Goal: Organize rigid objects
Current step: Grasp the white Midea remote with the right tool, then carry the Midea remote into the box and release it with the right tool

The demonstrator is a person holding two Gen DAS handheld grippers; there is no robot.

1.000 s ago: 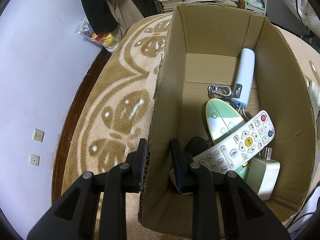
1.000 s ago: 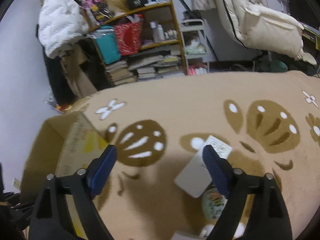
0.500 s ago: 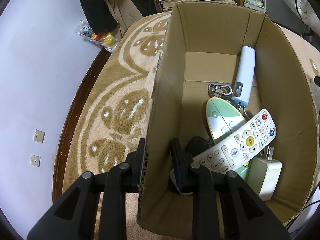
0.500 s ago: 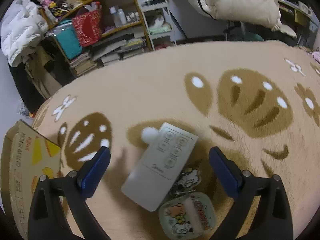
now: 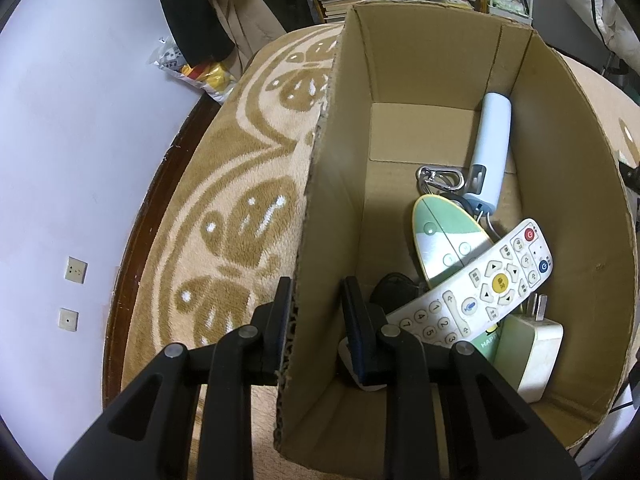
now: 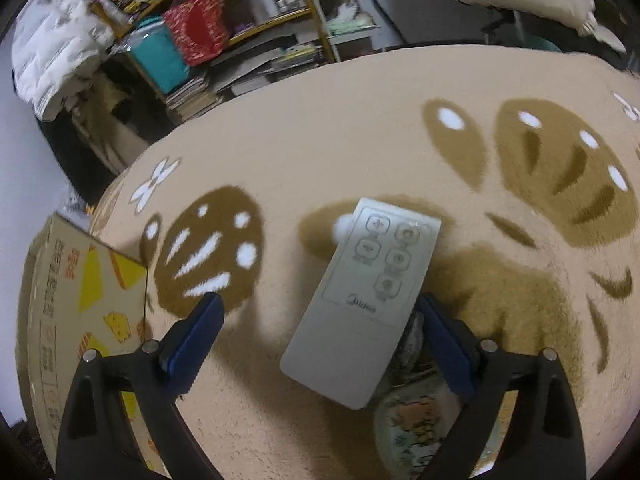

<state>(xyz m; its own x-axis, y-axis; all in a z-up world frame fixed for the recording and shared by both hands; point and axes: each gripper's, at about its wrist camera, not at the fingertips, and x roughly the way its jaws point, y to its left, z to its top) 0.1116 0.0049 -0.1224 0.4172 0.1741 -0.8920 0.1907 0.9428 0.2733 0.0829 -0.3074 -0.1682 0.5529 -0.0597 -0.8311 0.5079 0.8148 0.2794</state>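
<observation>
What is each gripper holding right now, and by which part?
Left gripper straddles the cardboard box side wall. Right gripper is open, holding nothing.

Our two grippers at work

Our left gripper [image 5: 316, 320] straddles something thin, one finger touching it on the outer side, the other just apart inside. Our right gripper [image 6: 320, 320] spreads its blue-padded fingers [image 6: 192, 336] wide, tilted downward, gripping nothing.

Both wrist views steeply downward, close: cardboard box [image 5: 420, 60] [image 6: 80, 300] shared, carpet [image 6: 360, 140] too.
</observation>
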